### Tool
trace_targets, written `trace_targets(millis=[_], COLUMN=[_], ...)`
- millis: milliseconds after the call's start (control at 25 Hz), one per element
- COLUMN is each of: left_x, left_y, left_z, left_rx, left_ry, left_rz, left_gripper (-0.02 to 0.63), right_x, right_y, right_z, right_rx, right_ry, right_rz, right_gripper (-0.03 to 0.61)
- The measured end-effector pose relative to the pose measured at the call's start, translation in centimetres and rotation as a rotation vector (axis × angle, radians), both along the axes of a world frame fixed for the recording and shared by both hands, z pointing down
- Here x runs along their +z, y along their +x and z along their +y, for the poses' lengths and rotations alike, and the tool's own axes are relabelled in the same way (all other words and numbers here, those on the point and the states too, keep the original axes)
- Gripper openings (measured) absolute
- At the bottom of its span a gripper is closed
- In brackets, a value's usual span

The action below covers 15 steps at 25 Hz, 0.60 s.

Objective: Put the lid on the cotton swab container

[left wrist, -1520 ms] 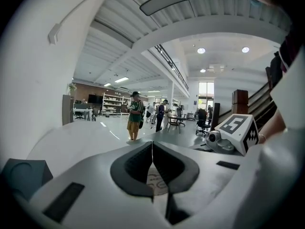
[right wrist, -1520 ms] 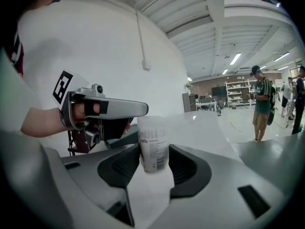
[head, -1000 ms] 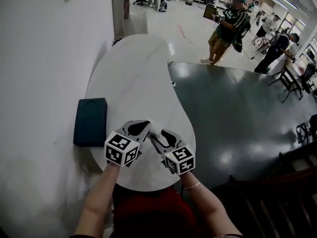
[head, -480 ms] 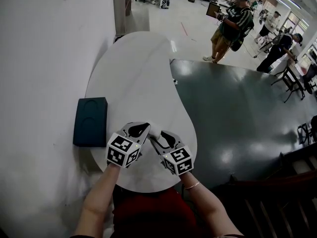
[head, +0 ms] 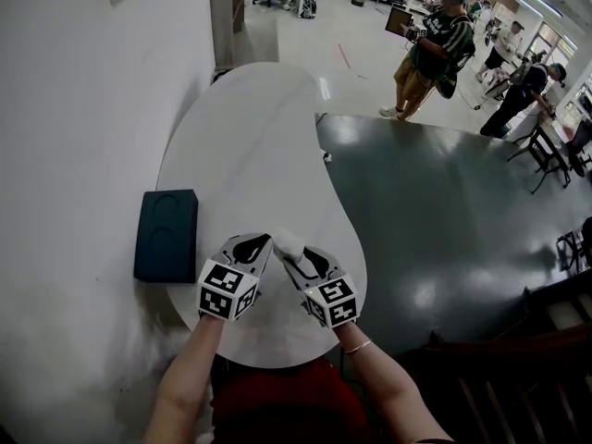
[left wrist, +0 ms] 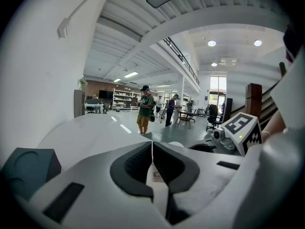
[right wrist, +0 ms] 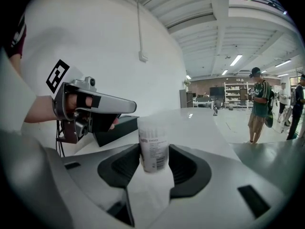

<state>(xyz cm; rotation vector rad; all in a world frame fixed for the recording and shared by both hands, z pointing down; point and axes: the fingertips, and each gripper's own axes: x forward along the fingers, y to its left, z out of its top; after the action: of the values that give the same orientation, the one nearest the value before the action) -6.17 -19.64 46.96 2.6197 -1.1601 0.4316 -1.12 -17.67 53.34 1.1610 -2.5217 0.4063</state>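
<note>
The cotton swab container (right wrist: 153, 149) is a translucent cylinder with a printed label. It stands upright between the jaws of my right gripper (right wrist: 153, 165), which is shut on it. In the head view the container (head: 285, 240) shows as a pale stub above the white table's (head: 250, 137) near end. My left gripper (head: 252, 245) is just left of it, tip close to the container's top. In the left gripper view its jaws (left wrist: 152, 149) are shut, with only a thin pale line between the pads. No lid is clearly seen in any view.
A dark teal box (head: 166, 234) with two round recesses lies at the white table's left edge, against the wall. A dark glossy table (head: 435, 211) adjoins on the right. Several people (head: 435, 35) stand far back on the floor.
Both grippers have shifted slightly forward over the table, and the container's top shows more plainly between them. Both stay shut.
</note>
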Motion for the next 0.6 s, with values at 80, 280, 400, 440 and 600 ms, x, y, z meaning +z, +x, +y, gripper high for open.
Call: trace_targets(millis=[80, 280, 400, 440, 600], left_x=[0.2, 1.1, 1.7, 1.9, 3.1], left_y=[-0.4, -1.2, -1.5, -1.6, -2.1], left_z=[-0.3, -0.7, -1.1, -1.3, -2.0], left_rx=[-0.024, -0.064, -0.085, -0.092, -0.127], left_ry=[-0.001, -0.017, -0.030, -0.035, -0.054], left_rz=[-0.001, -0.013, -0.014, -0.016, -0.022], left_gripper=[0.026, 0.026, 0.026, 0.026, 0.026], right_x=[0.1, 0.3, 0.4, 0.5, 1.4], right_y=[0.3, 0.8, 0.9, 0.9, 0.8], right_z=[-0.6, -2.6, -4.1, -4.7, -6.5], right_rx=[0.010, 0.034, 0.040, 0.039, 0.040], right_ry=[0.002, 0.004, 0.012, 0.015, 0.002], right_rz=[0.007, 0.033, 0.049, 0.056, 0.076], right_gripper=[0.199, 0.199, 0.199, 0.199, 0.199])
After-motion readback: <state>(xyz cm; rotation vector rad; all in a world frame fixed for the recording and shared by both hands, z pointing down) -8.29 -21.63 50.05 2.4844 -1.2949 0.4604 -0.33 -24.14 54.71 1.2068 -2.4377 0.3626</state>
